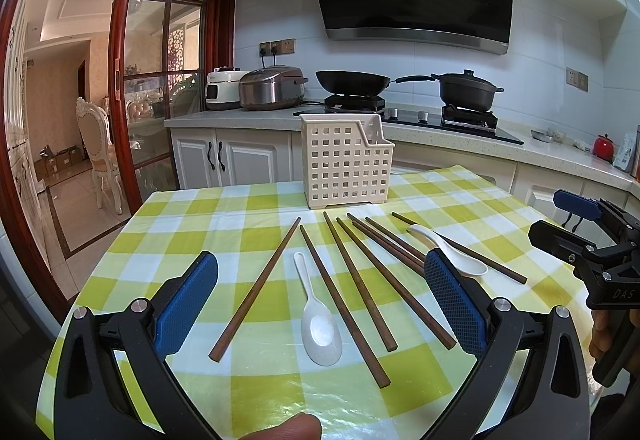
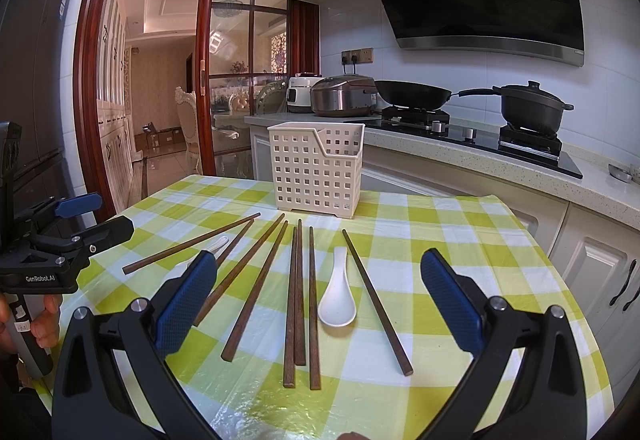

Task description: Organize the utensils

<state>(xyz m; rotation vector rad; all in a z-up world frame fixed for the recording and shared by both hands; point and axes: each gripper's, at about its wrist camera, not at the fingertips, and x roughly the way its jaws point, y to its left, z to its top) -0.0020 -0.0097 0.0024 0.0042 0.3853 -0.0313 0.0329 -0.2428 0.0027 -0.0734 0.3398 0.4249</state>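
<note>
While left tool [image 1: 320, 292] hides far spoon [image 1: 448, 248], chopsticks [image 1: 348, 280] clear

The left gripper [image 2: 86, 218] body reads "GenRobot.AI". The right gripper [image 1: 568, 218] body shows "DAS", cut off. No other text is legible

The left gripper's blue pad [image 1: 454, 300] covers the near ends of two chopsticks [image 1: 394, 244]. In the right view, a pad [image 2: 186, 300] hides most of the far spoon [image 2: 218, 243]. The holder's [image 1: 346, 160] inside cannot be seen.
</note>
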